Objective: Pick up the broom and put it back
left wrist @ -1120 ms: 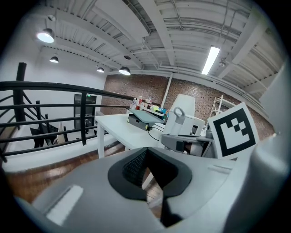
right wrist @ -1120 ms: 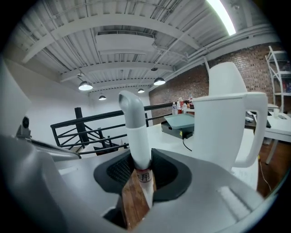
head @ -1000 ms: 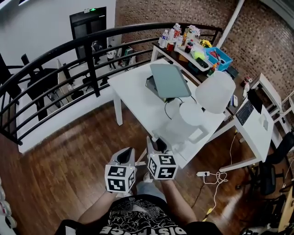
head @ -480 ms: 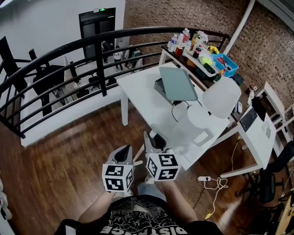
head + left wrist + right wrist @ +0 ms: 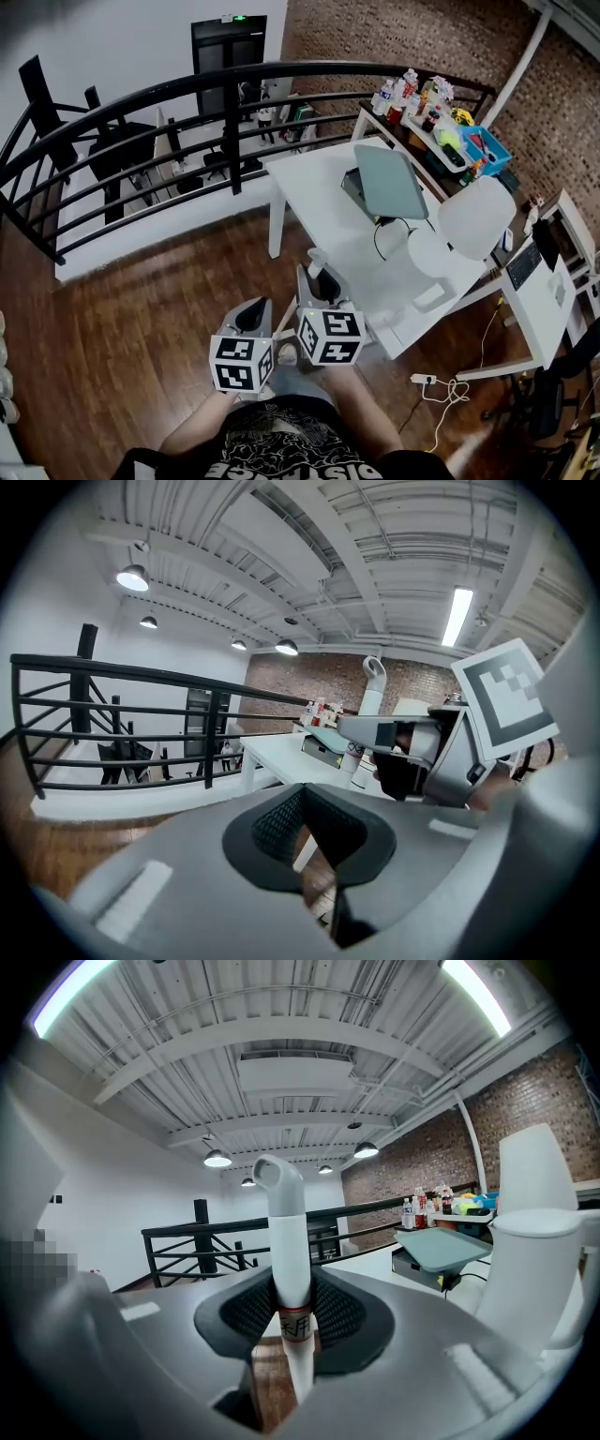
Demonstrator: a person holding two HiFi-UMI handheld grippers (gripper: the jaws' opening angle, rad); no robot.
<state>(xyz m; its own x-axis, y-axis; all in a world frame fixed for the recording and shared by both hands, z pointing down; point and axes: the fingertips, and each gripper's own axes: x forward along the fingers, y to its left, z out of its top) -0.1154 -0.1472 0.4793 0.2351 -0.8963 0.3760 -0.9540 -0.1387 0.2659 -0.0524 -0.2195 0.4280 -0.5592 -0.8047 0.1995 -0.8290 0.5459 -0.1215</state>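
My right gripper (image 5: 323, 281) (image 5: 292, 1321) is shut on the broom's white handle (image 5: 286, 1241), which stands upright between its pads with a red-edged label at the grip. The handle's rounded top (image 5: 316, 255) pokes up above the jaws in the head view. The broom's head is hidden below. My left gripper (image 5: 253, 314) (image 5: 314, 841) hangs just left of the right one, its fingers drawn together with nothing held. From the left gripper view the right gripper (image 5: 422, 752) and the handle (image 5: 373, 682) show at the right. Both are over wooden floor by the white table's (image 5: 319, 202) corner.
A grey laptop (image 5: 389, 180) lies on the table, with a white chair (image 5: 478, 217) beside it. A black railing (image 5: 234, 94) curves round the back. A shelf of bottles (image 5: 427, 98) stands far right. A power strip and cable (image 5: 427, 382) lie on the floor near a second desk (image 5: 544, 300).
Both grippers travel together with the broom still held in the right one. In the head view the table, chair and railing have slid to the right.
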